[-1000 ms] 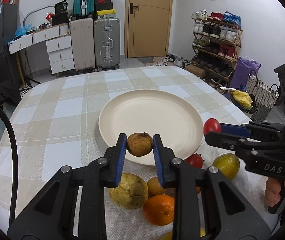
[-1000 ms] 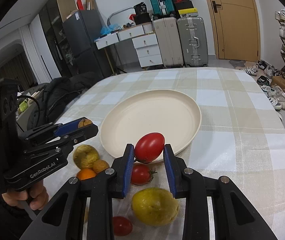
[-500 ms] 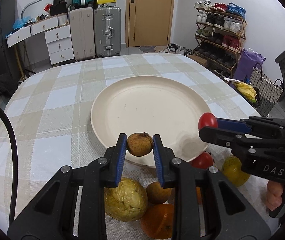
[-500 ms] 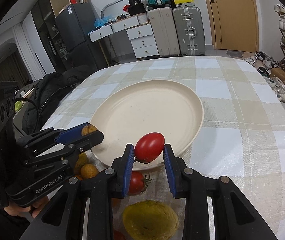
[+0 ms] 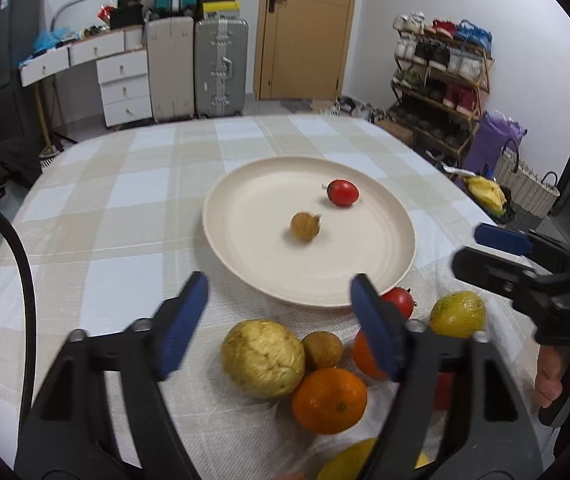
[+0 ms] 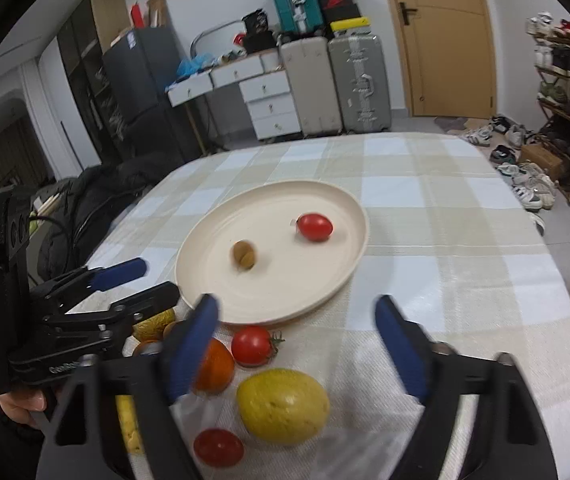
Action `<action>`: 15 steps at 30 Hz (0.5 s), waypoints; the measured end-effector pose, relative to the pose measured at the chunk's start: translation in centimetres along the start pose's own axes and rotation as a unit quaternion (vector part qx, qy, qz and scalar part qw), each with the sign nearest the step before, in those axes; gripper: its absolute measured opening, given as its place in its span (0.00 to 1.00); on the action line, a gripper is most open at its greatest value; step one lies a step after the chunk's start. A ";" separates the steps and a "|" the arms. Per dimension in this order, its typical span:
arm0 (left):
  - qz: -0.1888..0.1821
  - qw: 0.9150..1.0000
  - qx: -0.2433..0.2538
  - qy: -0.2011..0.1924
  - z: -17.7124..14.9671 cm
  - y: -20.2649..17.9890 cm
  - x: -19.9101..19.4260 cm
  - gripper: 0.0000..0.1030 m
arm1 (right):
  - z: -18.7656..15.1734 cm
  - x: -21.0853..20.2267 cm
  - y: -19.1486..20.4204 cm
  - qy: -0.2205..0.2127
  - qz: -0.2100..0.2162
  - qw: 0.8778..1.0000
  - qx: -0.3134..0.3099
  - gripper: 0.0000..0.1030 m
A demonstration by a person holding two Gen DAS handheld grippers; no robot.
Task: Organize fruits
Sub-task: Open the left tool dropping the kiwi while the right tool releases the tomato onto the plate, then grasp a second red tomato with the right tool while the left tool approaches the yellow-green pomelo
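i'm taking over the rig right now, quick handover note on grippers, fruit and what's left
Left gripper: open, empty, held above the fruit pile near the plate's front edge.
Right gripper: open, empty, also on the near side of the plate.
Done: the small brown round fruit and the red oval tomato lie apart on the round cream plate.
Left, on the checked tablecloth in front of the plate: bumpy yellow-green fruit, large orange, small brown fruit, stemmed red tomato, smooth yellow-green fruit, another red tomato, plus a few partly hidden pieces.
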State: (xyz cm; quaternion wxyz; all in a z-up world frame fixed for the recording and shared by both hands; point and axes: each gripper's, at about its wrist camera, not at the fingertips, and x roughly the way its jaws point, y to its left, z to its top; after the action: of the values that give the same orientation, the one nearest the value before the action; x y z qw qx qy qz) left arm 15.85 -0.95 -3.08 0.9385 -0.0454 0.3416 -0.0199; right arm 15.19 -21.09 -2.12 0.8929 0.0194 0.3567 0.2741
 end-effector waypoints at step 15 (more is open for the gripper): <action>0.007 1.000 0.005 -0.022 -3.9 -0.6 -7.5 0.99 | -2.7 -2.7 -1.1 0.005 -0.018 1.000 0.015 1.00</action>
State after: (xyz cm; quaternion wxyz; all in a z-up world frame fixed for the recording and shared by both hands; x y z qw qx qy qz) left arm 7.62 -1.30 -1.18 0.9463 -0.0381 0.3207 -0.0138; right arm 12.31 -23.83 -2.69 0.8953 0.0246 0.3658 0.2530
